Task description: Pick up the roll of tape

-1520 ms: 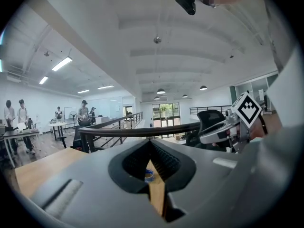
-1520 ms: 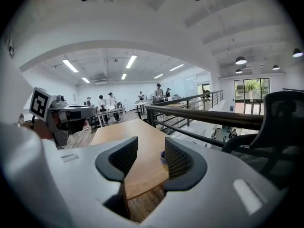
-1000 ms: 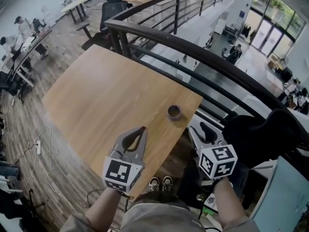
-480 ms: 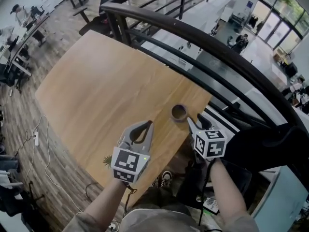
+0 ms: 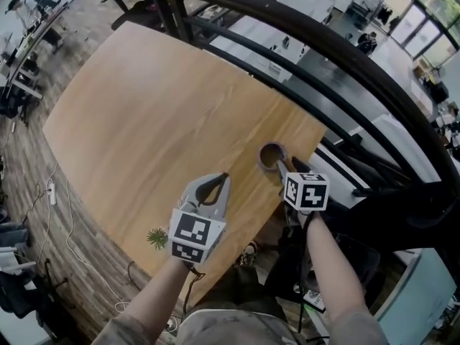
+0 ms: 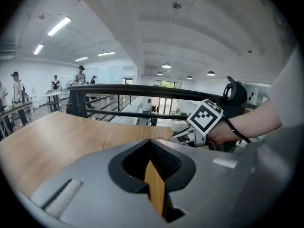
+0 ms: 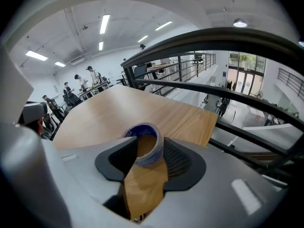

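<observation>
The roll of tape (image 5: 272, 155), blue-sided with a brown core, lies flat near the right corner of the wooden table (image 5: 144, 113). My right gripper (image 5: 287, 168) is open and reaches it from the near side. In the right gripper view, the roll (image 7: 151, 154) sits right at the gripper's (image 7: 150, 138) tips, its near part between the jaws. My left gripper (image 5: 225, 177) hovers over the table's near edge, left of the roll, shut and empty. The left gripper view shows its (image 6: 148, 141) jaws closed at the tips.
A dark metal railing (image 5: 323, 45) runs just beyond the table's far edge, with a drop to a lower floor behind it. The table's right corner (image 5: 320, 131) is close to the roll. On the floor to the left lie a cable and power strip (image 5: 50, 191). People stand at distant desks.
My right gripper has moved forward and left from off the table's corner up to the roll. The left gripper has stayed near the front edge. The view has tilted closer over the table.
</observation>
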Motion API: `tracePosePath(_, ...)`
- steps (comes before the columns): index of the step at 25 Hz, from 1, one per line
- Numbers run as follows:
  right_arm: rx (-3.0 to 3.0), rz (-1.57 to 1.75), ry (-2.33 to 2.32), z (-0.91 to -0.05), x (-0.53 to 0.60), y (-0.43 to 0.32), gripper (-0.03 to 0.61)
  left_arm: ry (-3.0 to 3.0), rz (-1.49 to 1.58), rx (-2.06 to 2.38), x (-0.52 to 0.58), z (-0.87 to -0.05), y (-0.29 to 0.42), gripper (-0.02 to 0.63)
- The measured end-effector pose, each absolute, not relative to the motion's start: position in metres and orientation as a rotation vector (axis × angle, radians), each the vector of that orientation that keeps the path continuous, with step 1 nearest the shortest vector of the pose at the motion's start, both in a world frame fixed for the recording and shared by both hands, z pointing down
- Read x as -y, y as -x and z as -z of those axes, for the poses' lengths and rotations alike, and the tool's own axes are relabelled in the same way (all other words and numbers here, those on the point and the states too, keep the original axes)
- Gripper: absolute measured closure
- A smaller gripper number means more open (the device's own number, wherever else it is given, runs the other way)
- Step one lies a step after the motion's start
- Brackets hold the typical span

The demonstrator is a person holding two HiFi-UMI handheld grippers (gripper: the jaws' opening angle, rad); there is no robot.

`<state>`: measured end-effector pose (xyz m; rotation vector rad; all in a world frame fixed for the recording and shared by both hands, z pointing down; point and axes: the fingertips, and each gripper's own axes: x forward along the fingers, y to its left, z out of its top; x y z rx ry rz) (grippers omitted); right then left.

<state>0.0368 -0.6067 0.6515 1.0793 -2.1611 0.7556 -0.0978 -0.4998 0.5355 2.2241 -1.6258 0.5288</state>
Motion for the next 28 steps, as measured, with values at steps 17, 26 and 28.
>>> tracePosePath(17, 2.066, -0.723, -1.123, -0.683, 0.61, -0.029, 0.526, -2.197, -0.548, 1.585, 0.486, -0.559, 0.105, 0.612)
tracePosePath(26, 2.22, -0.415, -1.064, -0.597, 0.59, -0.009, 0.526, -2.238, -0.518, 1.646, 0.473, -0.522, 0.12, 0.612)
tracePosePath(28, 2.27, -0.391, -1.077, -0.565, 0.583, -0.01, 0.525, -2.258, -0.505, 1.673, 0.467, -0.503, 0.123, 0.612)
